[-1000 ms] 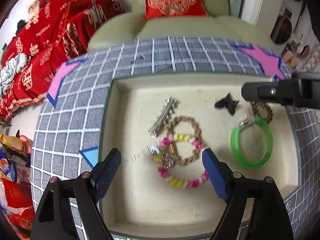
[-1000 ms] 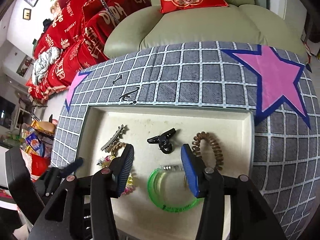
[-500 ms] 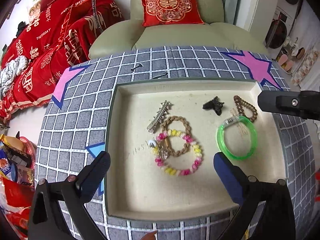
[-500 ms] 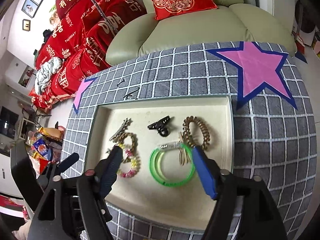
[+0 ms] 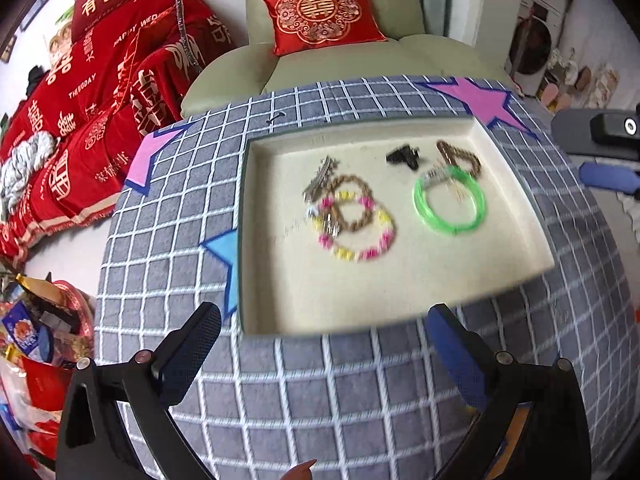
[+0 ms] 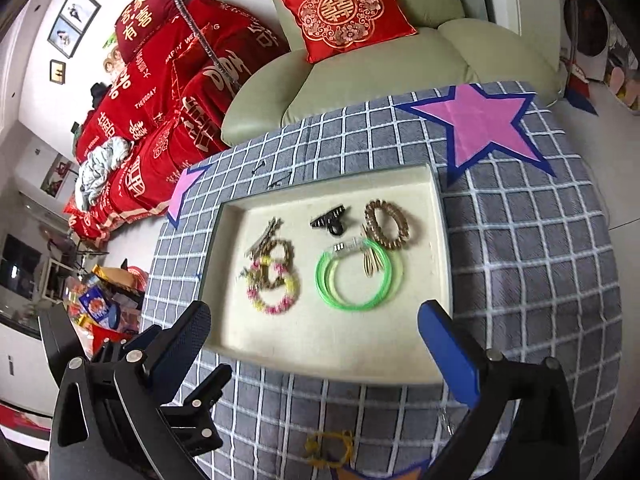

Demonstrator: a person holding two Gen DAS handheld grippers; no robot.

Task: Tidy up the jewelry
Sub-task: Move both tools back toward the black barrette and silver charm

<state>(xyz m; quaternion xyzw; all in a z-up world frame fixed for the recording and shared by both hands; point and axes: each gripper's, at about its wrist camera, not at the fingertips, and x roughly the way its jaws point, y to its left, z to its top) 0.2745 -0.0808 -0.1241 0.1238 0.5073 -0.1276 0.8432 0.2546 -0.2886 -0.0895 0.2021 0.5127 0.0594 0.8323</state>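
While both jaws spread wide, nothing between them, tray [image 6: 440, 280] holds green bangle [image 6: 354, 276], black clip [image 6: 330, 220]; path clear.

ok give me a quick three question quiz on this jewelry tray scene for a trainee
1. True or false: the green bangle lies inside the cream tray.
2. Which item lies nearest the tray's far right corner? A) black claw clip B) brown coil hair tie C) pink and yellow bead bracelet
3. Fill in: the jaws of the left hand-held gripper and the right hand-held gripper stand wide apart, and both hold ____.

Key
1. True.
2. B; it sits just right of the clip.
3. Nothing; the right one's jaws have just been opening, with no item between them.
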